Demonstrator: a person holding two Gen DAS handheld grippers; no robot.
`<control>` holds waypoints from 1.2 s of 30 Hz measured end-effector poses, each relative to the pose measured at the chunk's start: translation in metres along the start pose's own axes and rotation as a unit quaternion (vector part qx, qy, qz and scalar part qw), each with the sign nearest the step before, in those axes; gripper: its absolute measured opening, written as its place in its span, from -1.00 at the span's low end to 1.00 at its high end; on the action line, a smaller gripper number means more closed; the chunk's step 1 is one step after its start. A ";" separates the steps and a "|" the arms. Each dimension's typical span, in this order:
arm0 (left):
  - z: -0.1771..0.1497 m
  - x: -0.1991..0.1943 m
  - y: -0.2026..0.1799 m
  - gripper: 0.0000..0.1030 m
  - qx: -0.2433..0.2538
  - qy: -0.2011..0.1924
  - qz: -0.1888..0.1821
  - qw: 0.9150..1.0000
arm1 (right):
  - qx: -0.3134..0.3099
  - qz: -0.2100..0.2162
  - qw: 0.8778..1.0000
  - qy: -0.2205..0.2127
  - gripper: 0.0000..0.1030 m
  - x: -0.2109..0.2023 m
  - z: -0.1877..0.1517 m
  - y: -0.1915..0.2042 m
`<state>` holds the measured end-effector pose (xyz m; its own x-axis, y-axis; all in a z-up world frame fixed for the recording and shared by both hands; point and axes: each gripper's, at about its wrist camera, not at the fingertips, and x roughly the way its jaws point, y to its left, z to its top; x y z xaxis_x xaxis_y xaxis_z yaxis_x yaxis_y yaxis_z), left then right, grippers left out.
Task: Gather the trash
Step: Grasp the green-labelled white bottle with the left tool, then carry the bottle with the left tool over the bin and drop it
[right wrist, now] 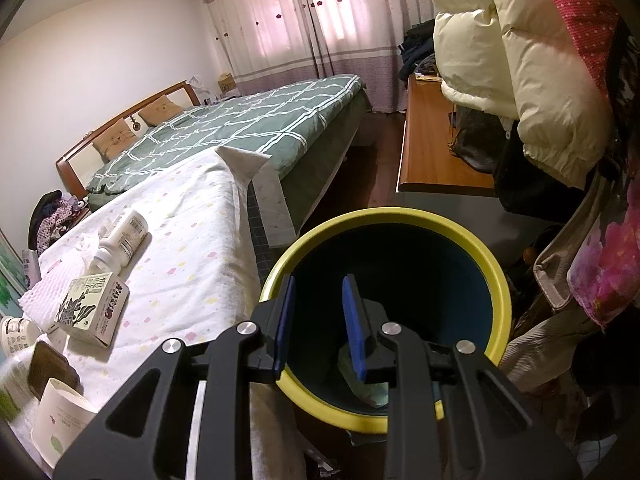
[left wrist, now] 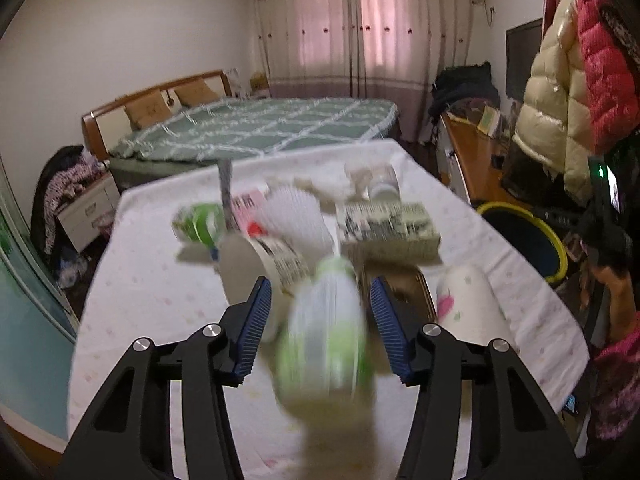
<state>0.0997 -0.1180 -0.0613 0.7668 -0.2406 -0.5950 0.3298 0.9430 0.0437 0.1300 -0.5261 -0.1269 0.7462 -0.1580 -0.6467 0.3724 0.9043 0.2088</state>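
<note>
A green-and-white bottle (left wrist: 324,332) is held between the blue pads of the left gripper (left wrist: 320,280), well to the left of the yellow-rimmed bin (right wrist: 384,216). The bottle is smeared by motion, so no label can be read. Whether its base touches the white cloth (right wrist: 192,264) cannot be told.

A carton (right wrist: 90,308) with dark printed characters and a plant drawing is seen lying left of the bin, but the writing cannot be made out. A white pill bottle (right wrist: 122,240) with a fine-print label is laid on its side farther from the bin, and a paper cup (right wrist: 60,420) nearer the camera.

The right gripper (right wrist: 320,280) is held over the bin's mouth, its jaws parted and nothing between them.
</note>
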 end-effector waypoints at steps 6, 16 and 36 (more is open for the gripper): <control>0.017 0.009 0.010 -0.05 -0.013 0.005 0.003 1.000 | 0.001 0.001 1.000 0.000 -0.54 -0.001 -0.001 0.000; -0.042 0.003 -0.005 0.52 -0.004 0.082 -0.014 0.996 | 0.008 0.004 1.000 0.001 -0.54 0.001 -0.001 -0.004; -0.043 0.002 -0.007 0.00 0.030 0.065 0.009 0.997 | 0.003 0.014 1.000 -0.003 -0.54 -0.010 -0.003 0.001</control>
<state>0.0752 -0.1150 -0.0974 0.6972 -0.1876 -0.6919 0.3512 0.9308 0.1015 0.1214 -0.5229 -0.1227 0.7600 -0.1349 -0.6358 0.3542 0.9062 0.2310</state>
